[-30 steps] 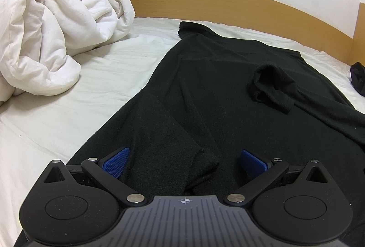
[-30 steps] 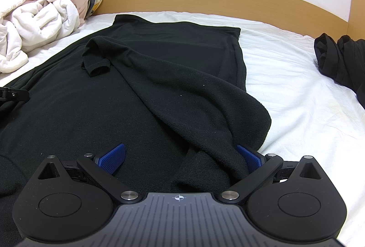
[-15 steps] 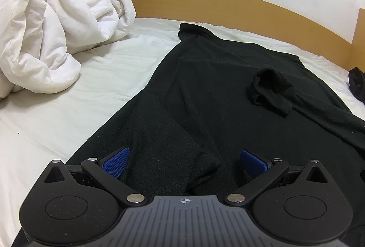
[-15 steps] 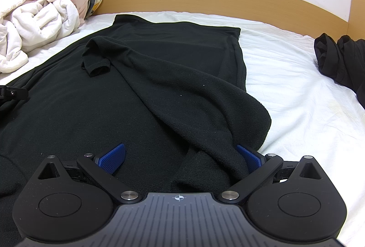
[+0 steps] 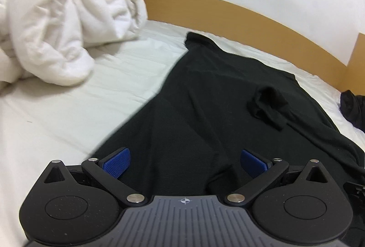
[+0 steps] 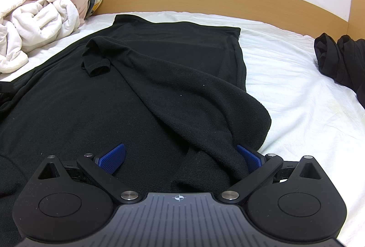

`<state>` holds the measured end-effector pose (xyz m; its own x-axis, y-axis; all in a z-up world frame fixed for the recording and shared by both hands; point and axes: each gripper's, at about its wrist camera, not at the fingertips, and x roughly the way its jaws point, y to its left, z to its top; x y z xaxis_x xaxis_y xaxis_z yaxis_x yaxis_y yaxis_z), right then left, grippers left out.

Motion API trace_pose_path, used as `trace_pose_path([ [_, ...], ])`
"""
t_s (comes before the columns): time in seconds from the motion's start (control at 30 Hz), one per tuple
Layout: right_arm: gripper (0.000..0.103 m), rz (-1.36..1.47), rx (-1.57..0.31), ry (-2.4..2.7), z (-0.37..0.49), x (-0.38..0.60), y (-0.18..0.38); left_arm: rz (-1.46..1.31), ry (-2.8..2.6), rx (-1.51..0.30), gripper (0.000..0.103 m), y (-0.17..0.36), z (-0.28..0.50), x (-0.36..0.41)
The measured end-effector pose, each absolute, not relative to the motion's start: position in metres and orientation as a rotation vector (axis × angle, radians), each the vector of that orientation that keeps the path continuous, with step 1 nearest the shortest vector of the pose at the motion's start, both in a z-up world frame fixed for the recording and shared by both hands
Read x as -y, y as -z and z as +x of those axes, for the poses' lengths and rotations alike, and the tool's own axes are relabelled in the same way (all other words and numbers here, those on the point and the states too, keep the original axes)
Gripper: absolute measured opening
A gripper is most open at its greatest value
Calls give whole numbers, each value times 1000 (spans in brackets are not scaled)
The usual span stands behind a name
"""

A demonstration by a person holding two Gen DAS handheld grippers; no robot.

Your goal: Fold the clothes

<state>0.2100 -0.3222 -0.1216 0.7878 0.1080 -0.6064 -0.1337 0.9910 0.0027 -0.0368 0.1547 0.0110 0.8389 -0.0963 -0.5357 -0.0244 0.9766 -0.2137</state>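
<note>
Left wrist view shows the black fleece garment point(image 5: 205, 96) spread lengthwise on the white bed sheet point(image 5: 68, 114), running from the bottom of the frame up toward the wooden headboard point(image 5: 251, 14) in the upper middle; its long axis lines up with the way both tongs point. The left tongs point(image 5: 184, 162) stand wide open at lower centre with a bunched near edge of fleece between the blue pads, not pinched. In the right wrist view the right tongs point(image 6: 180, 155) are likewise spread, and a thick sleeve fold point(image 6: 205, 110) drapes diagonally from upper left to lower right, its end lying against the right-hand pad. Each tool sits at its own near corner, so neither is clearly nearer. The cloth looks soft, nappy and heavy. A rumpled white duvet point(image 5: 45, 30) fills the upper left, and another dark garment point(image 6: 337, 59) lies at right.
</note>
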Motion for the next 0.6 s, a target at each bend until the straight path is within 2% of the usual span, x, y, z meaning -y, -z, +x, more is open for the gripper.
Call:
trace_pose_path([
  [0.17,103,-41,-651,-130,210,322,122,-180,-90,-600,102,-35,-73,-184],
  [0.27,103,-41,-651,-130,210,322,122,-179,-163,-693,102,-32,-93,-207],
  [0.6,103,-39,-649,-130,210,323,119,-75,-81,-745,102,-17,-171,-236],
])
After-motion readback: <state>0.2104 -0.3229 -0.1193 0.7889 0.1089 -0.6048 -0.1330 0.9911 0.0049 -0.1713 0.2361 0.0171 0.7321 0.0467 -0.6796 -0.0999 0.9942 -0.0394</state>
